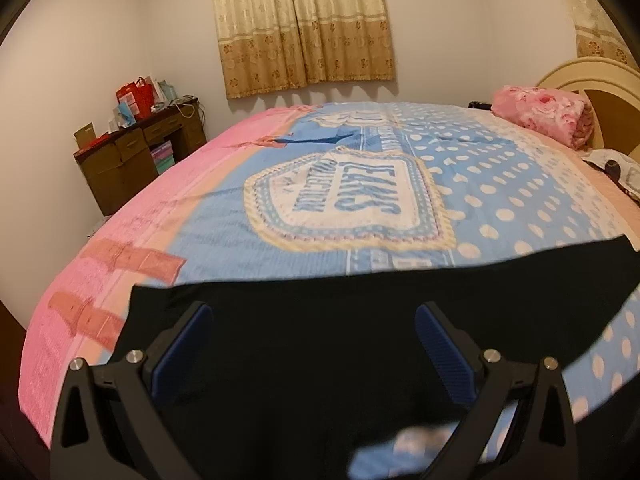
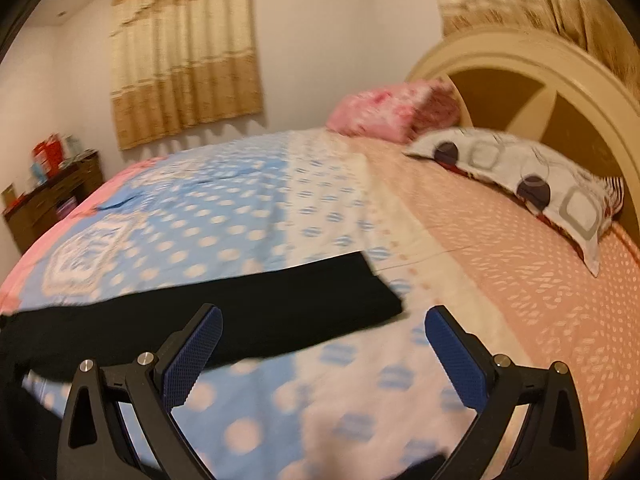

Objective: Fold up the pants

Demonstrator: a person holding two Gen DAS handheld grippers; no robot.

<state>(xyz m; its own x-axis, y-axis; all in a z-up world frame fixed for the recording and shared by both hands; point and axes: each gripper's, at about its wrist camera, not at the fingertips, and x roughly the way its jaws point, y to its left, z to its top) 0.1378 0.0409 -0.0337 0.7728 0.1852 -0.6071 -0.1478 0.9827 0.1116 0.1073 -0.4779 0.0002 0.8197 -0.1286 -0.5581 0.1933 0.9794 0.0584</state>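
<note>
Blue textured pads line the left claw, black angular arms with silver bolts, jaws spread wide, nothing between them. Under it, black pants: matte, smooth fabric lying flat on the bed near its front edge, far edge a straight line across the bedspread. Right claw same build, dimpled blue pads, jaws wide apart and empty, hovering over the dotted spread just beside the pants. In the right wrist view the pants form a long flat band running from the left border to a squared-off end near mid-frame; left finger overlaps the band's near edge, contact unclear. Bedspread is woven cotton-look, blue with pale polka dots, pink band at left, badge-shaped print with lettering, peach speckled section toward the curved cream headboard. Rolled pink floral blanket and a white pillow with circle and square print lie by the headboard. Pleated gold curtain on the wall, dark wood desk cluttered at the corner. Right view is motion-blurred.
</note>
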